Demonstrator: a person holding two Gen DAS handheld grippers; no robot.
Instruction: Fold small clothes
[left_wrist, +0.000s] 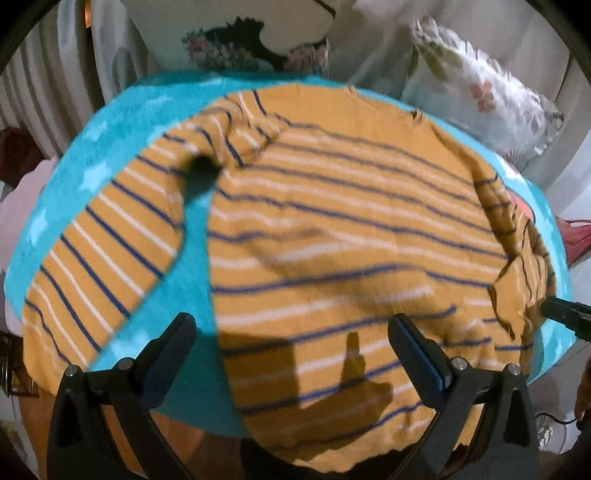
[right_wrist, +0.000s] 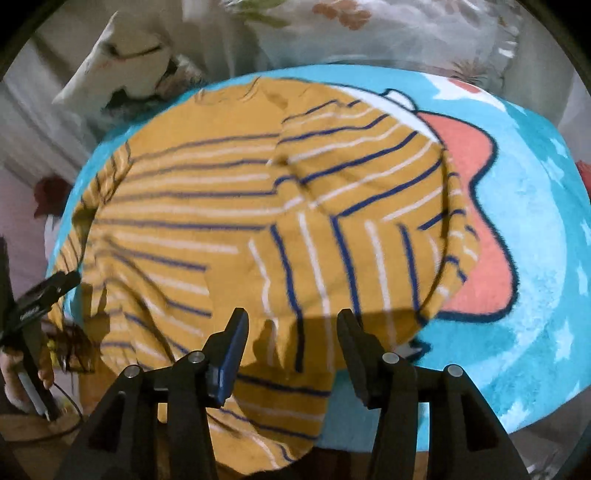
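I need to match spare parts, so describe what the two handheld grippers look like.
Both are matte black plastic. The left gripper has two angular fingers with dark blue pads on their inner faces and round silver pivot screws at the base. The right gripper is built alike, with blue pads. Small white lettering on the left gripper's side is unreadable.

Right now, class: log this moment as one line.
shirt: flat on blanket | one sleeve folded in | left tool: open | right tool: open
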